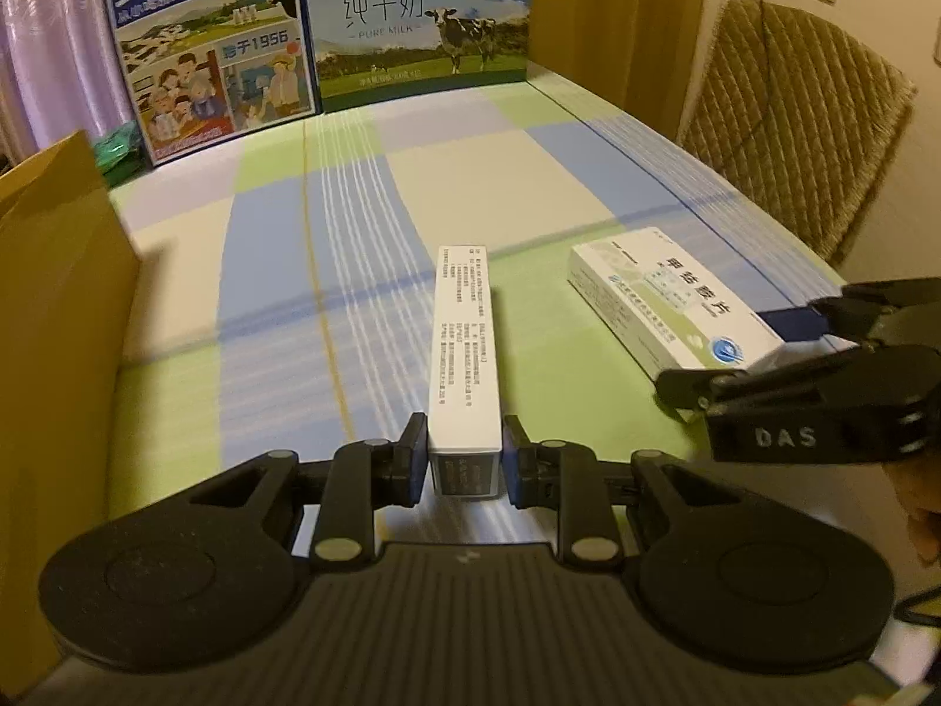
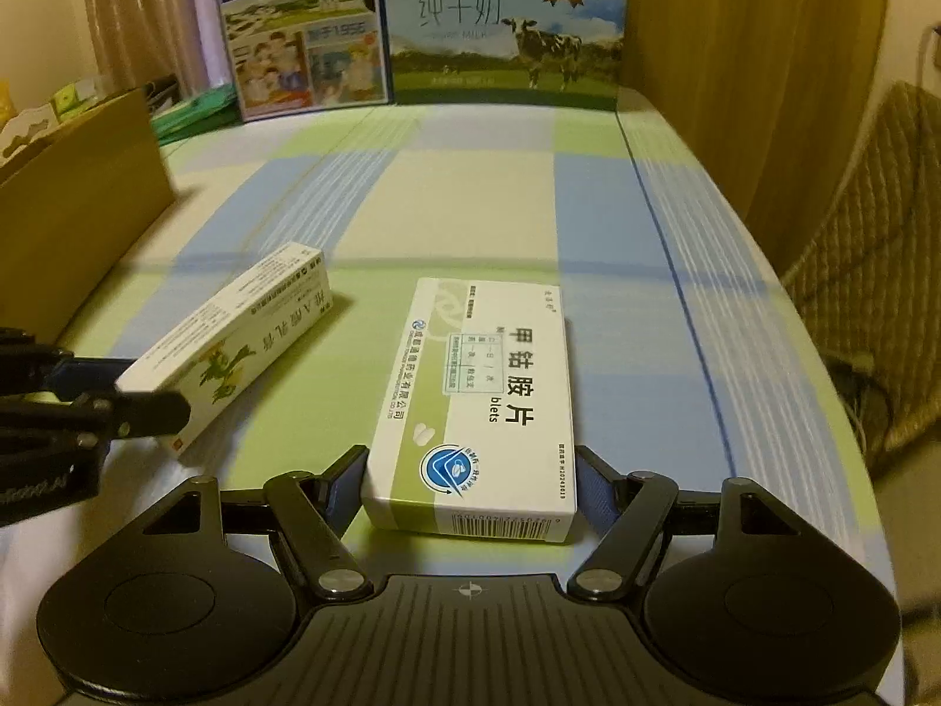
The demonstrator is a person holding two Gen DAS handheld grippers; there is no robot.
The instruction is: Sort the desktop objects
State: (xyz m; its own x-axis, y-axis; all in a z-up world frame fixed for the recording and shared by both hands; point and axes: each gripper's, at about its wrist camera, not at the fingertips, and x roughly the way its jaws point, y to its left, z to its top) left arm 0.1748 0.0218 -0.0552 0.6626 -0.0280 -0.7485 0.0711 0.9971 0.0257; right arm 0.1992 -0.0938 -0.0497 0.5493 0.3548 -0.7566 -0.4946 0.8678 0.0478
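Note:
A long narrow white medicine box (image 1: 464,341) lies on the checked tablecloth, pointing away from me. My left gripper (image 1: 464,459) has its pads pressed against both sides of the box's near end. In the right wrist view the same box (image 2: 235,341) shows a yellow-green flower print, and the left gripper (image 2: 117,394) is at its near end. A wider white-and-green tablet box (image 2: 488,388) lies flat to its right. My right gripper (image 2: 470,482) holds that box's near end between both pads. From the left wrist view, the tablet box (image 1: 664,294) and right gripper (image 1: 758,353) sit at the right.
An open cardboard box (image 1: 53,294) stands along the left. Two milk cartons (image 1: 212,41) (image 1: 423,17) stand upright at the far end. A chair with a quilted cushion (image 1: 788,117) is past the table's right edge (image 2: 735,306). Green plastic (image 1: 120,153) lies far left.

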